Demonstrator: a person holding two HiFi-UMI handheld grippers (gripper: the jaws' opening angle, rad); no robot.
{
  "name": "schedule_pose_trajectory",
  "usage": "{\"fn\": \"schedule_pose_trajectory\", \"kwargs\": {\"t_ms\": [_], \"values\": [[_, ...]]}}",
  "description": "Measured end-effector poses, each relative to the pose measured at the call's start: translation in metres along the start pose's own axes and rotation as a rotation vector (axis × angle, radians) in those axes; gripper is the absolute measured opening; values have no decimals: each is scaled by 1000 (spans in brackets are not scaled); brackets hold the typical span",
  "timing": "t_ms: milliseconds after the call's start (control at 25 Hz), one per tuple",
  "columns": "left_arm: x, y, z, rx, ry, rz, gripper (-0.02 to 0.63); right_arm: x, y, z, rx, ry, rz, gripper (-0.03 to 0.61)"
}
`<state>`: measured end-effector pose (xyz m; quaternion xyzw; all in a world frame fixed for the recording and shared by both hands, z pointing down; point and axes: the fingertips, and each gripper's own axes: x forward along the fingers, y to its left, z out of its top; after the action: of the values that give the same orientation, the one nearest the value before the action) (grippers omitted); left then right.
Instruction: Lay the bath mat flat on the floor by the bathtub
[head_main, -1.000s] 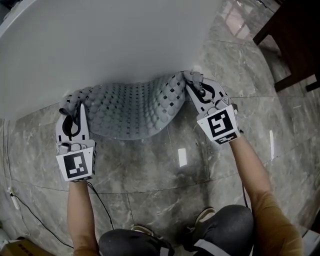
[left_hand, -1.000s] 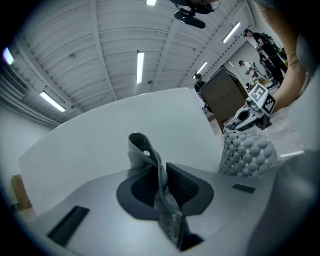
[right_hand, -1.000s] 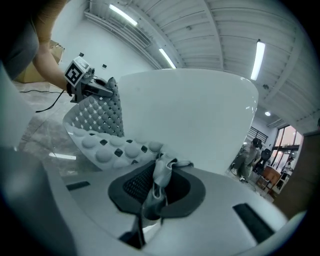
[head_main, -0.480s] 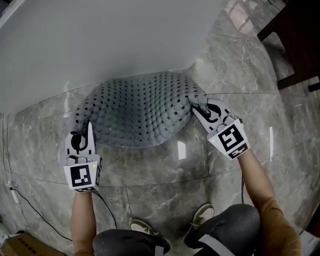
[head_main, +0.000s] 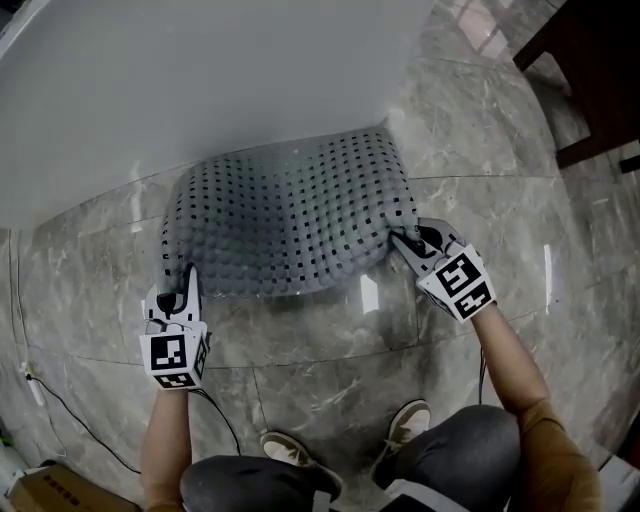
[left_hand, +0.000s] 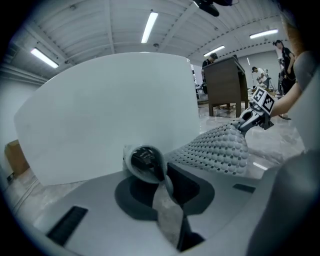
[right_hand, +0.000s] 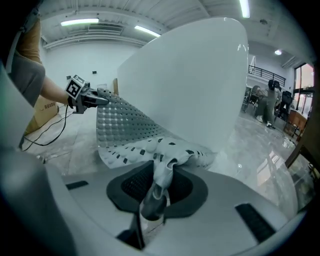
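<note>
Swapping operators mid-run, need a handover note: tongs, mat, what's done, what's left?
Left tongs: shut on the near left corner of the bath mat.
Right tongs: near right corner between the jaws, which are opening.
Mat: spread on the floor beside the bathtub, far edge at its base, both near corners lifted in the tongs.
Done: mat opened out and placed by the tub.
Left: lower both corners, release, check it lies flat.

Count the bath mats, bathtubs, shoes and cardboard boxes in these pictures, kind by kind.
Grey perforated rubber bath mat: 1
White bathtub: 1
Pale-soled shoes: 2
Brown cardboard box: 1
Total: 5
</note>
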<state>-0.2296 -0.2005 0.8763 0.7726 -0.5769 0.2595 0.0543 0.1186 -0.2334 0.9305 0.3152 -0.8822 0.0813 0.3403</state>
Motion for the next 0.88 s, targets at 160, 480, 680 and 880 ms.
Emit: {"fn": "schedule_pose_trajectory", "kwargs": {"t_ms": [160,480,680,880], "values": [[-4,0,-32,-102,48,2,58,2,0,-17,54,36,12,74],[-2,-5,-60,-121,82,43,93,11,12,-50,137,173,91,100],[-2,-7,-78,-123,127,41,155,12,11,-59,143,223,82,114],[0,-3,-94,-134,197,51,229,14,13,-67,155,268,82,129]]}}
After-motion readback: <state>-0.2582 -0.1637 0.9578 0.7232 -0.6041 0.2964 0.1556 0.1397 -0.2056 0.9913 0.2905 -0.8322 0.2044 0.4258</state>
